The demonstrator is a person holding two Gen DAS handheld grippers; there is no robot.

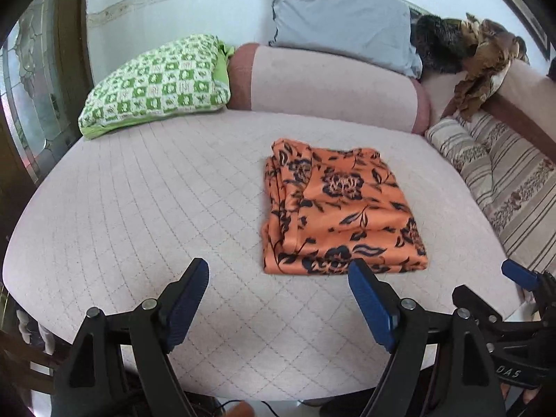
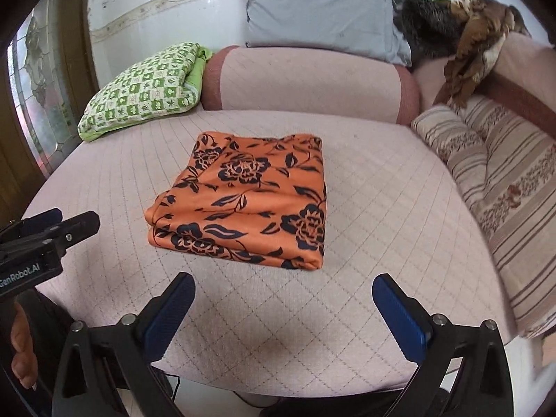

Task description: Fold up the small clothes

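Observation:
An orange garment with dark flower print (image 1: 338, 212) lies folded into a thick rectangle on the pink quilted mattress (image 1: 156, 208); it also shows in the right wrist view (image 2: 246, 201). My left gripper (image 1: 278, 278) is open and empty, just short of the garment's near edge. My right gripper (image 2: 283, 292) is open and empty, in front of the garment's near edge. The right gripper also shows at the left wrist view's right edge (image 1: 521, 278), and the left gripper at the right wrist view's left edge (image 2: 59, 222).
A green checked pillow (image 1: 156, 83) lies at the back left, beside a pink bolster (image 1: 330, 83) with a grey pillow (image 1: 344, 17) above it. Striped cushions (image 1: 504, 180) run along the right. Dark and brown cloth (image 1: 462, 45) is heaped at the back right. A glass door (image 1: 31, 80) stands at the left.

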